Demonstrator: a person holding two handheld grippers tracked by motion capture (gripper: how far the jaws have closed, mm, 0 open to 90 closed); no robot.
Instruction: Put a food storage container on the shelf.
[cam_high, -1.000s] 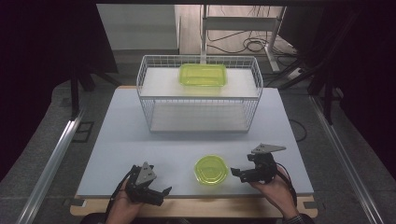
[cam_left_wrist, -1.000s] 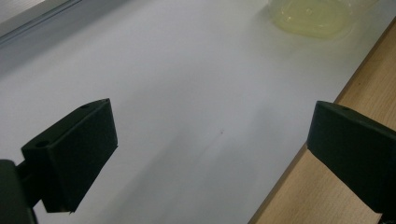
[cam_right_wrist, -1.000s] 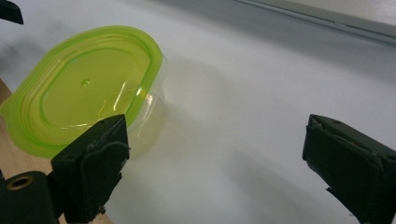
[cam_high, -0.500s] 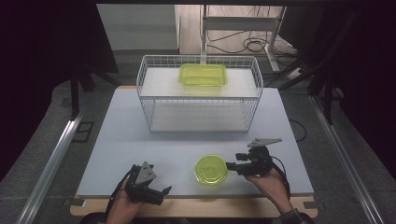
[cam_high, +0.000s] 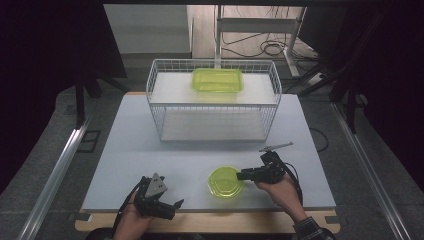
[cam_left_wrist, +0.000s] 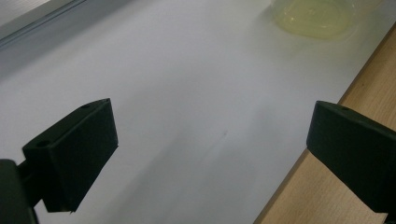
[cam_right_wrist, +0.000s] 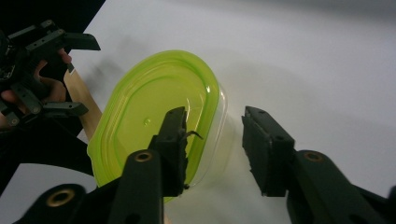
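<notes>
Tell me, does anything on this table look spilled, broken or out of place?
Nothing stands out. The round green tub sits flat near the front edge, its lid on, and the rectangular green tub rests level on the wire basket. No spill or damage shows.

Bright tabletop, dark surroundings, soft close-up blur

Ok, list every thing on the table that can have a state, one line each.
Small round yellow-green plastic container: lidded, upright on the table, its rim between the right jaws.
Rectangular yellow-green plastic container: lidded, on the white wire basket's top shelf.
Right hand-held gripper: jaws just closing, not yet pressing.
Left hand-held gripper: open, holding nothing.
</notes>
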